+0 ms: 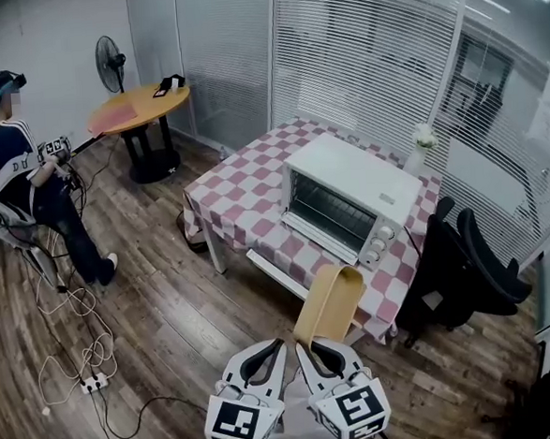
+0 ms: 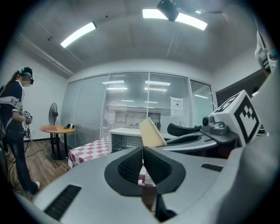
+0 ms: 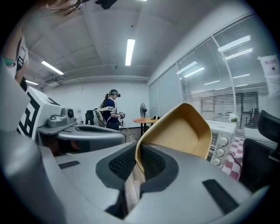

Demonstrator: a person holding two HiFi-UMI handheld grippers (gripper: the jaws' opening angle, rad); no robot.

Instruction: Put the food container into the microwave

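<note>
Carriage is the step in hand: my right gripper pinches the rim of the tan food container, held in the air short of the checked worktop. My left gripper is closed on nothing. The microwave door looks shut, so opening it comes next.
</note>
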